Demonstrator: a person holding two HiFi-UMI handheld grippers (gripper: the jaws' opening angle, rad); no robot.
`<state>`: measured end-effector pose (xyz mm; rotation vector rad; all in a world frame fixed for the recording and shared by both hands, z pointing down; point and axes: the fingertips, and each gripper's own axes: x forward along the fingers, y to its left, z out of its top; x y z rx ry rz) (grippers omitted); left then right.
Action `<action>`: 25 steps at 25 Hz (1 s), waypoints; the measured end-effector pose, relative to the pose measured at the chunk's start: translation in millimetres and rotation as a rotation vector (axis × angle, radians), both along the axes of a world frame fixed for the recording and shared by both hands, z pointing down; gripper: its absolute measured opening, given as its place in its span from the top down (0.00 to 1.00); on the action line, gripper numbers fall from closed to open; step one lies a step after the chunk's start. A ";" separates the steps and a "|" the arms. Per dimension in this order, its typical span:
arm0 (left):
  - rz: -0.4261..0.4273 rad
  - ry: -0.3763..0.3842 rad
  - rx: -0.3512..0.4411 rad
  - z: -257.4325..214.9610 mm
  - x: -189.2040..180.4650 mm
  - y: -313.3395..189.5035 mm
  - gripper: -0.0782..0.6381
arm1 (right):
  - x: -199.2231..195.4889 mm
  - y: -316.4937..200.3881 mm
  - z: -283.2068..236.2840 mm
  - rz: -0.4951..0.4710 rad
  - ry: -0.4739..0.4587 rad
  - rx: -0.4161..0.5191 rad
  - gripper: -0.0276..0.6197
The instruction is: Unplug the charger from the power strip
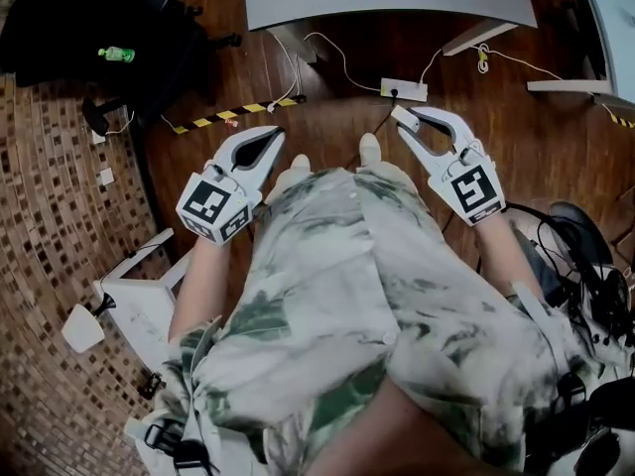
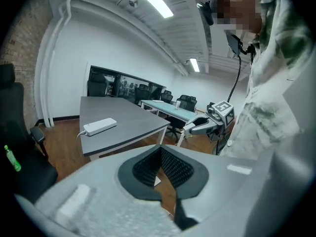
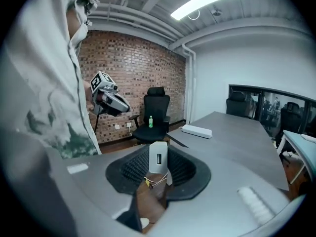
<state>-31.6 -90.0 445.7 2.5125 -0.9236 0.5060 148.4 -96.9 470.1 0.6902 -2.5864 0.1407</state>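
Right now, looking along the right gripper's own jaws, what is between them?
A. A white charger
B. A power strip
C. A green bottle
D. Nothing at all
A: in the right gripper view, the pads of the right gripper are closed on a white charger, which stands upright with its port facing the camera.

Left tool closed, right tool clamped on charger, both pointing forward

Wooden floor carries a white power strip
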 end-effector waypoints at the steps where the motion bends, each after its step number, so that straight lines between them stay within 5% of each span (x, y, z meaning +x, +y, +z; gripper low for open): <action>1: 0.014 0.016 0.017 -4.6 0.3 3.8 0.89 | -8.7 5.2 -5.3 -0.002 -0.002 0.016 0.79; 17: 0.135 0.214 0.100 -46.9 -108.1 155.3 0.89 | -177.9 177.5 -50.4 0.086 0.001 0.039 0.79; 25: 0.207 0.223 0.151 -63.5 -92.0 228.7 0.89 | -172.5 250.5 -71.1 0.108 -0.009 0.105 0.79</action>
